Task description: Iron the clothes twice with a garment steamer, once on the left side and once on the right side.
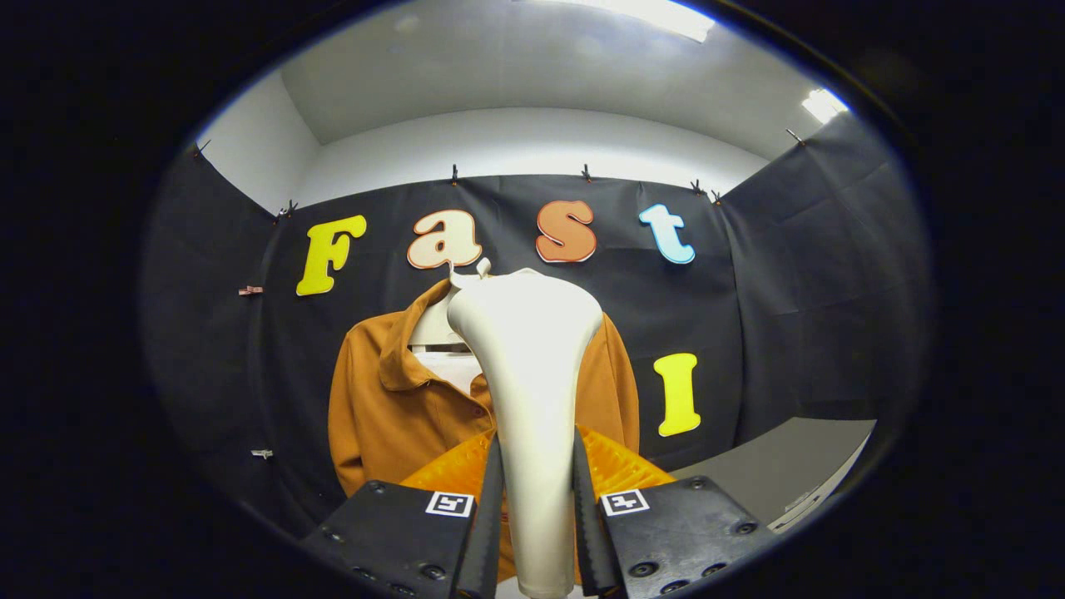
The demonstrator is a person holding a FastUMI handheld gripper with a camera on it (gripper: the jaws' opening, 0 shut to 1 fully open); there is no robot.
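Gripper view: gripper (537, 507) fingers clamped on garment steamer (528, 374) handle. Orange shirt (391, 408) hanging beyond fingers. Gap to cloth probably sizeable; risk of head missing fabric, or handle slipping between pads.

**Rust, cream and black**

The shirt (391, 408) hanging on the black booth wall (790, 316) is rusty orange-brown, with white showing inside its collar. The garment steamer (528, 366), clamped between both fingers of the gripper (537, 516), is plain glossy cream. The tabletop (790, 466) is flat grey. Above the cloth, the room wall (516, 141) is white.
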